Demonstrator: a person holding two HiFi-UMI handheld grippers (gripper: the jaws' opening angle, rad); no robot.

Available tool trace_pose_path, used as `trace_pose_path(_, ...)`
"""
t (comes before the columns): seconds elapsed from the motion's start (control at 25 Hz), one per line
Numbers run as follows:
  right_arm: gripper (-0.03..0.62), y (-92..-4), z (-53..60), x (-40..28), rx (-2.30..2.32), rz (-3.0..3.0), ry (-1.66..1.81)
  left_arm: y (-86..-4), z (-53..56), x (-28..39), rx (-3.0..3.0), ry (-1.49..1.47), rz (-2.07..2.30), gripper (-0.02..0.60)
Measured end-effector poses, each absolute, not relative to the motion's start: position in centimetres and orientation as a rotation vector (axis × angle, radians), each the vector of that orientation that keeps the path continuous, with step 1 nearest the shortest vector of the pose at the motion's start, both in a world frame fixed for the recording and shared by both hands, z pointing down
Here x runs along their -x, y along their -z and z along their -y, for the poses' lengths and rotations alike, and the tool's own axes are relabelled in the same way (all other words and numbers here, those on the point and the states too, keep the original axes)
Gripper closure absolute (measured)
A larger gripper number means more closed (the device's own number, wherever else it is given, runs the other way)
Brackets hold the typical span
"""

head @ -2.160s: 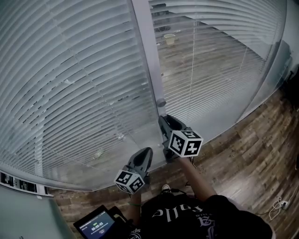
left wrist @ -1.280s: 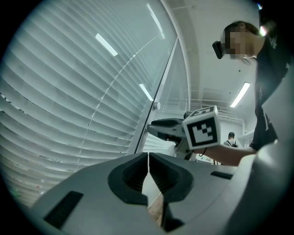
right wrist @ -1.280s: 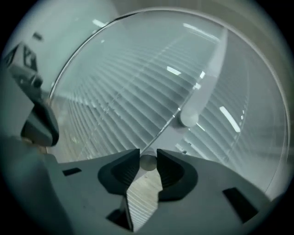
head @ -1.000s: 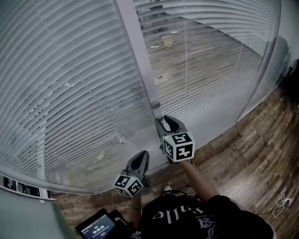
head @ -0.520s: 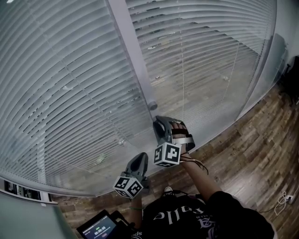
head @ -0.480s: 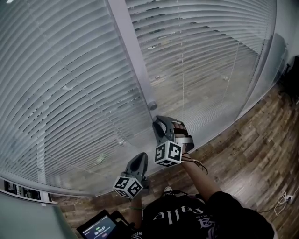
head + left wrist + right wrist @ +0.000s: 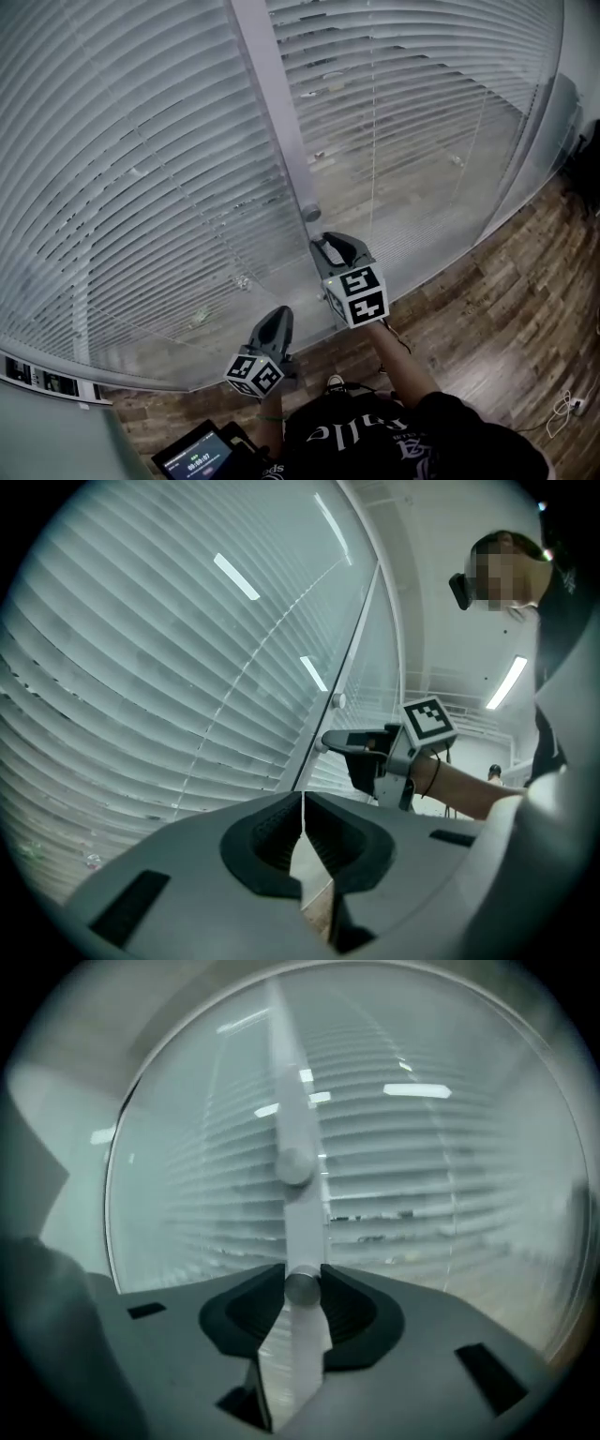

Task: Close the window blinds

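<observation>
Cool, even indoor light, fairly bright, with no hard shadows. A ceiling strip light (image 7: pixel 514 682) glares, and streaks of it mirror in the glass (image 7: pixel 234 577). Every view bulges at its edges. The right gripper view is hazy: blinds (image 7: pixel 394 1162) soft, near knob (image 7: pixel 302 1286) blurred.

floor (image 7: pixel 511 300): brown wood planks, mottled | extent: runs up to the foot of the window blinds (image 7: pixel 141 187), shows again through the slats beyond the glass | on it: thin white cable (image 7: pixel 562 408) lying loose at lower right; shoe (image 7: pixel 333 381) tip near the glass; small pale scraps (image 7: pixel 456 160) beyond the glass
</observation>
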State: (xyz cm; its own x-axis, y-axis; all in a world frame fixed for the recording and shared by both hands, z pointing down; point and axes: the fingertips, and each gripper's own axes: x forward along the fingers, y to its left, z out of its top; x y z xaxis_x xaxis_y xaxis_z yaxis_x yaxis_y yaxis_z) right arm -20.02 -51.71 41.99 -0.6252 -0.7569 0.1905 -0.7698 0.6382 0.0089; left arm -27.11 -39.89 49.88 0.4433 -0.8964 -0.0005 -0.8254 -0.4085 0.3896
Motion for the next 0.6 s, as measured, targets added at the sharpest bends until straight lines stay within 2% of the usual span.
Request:
trace_pose_path(0.12,0.464,-42.2,50.5,21.2,-1.122,2.181,0.765,-49.9,40.0,26.9,-2.364,0.298,1.476,0.575)
trace_pose_path(0.2,0.464,-42.8,50.3,21.4,-1.03,2.015,1.008,-49.9,40.3,26.5,-2.368,0.302,1.471,0.575)
trace_pose_path(0.28,0.464,-43.0,50.3,21.5,-1.004,2.041,1.039,-50.1,40.4,26.0,-2.378,0.295,1.455,0.575)
trace_pose_path(0.36,0.464,-42.8,50.3,21.3,-1.082,2.2,0.864,-50.4,40.2,25.3,-2.381,0.285,1.44,0.575)
trace_pose_path(0.52,0.464,-42.5,51.3,19.8,-1.308,2.615,-0.027,-50.2,40.4,24.5,-2.38,0.3,1.428,0.575)
trace_pose_path(0.6,0.464,-42.4,51.9,19.6,-1.324,2.67,-0.22,-49.9,40.5,24.4,-2.384,0.309,1.425,0.575)
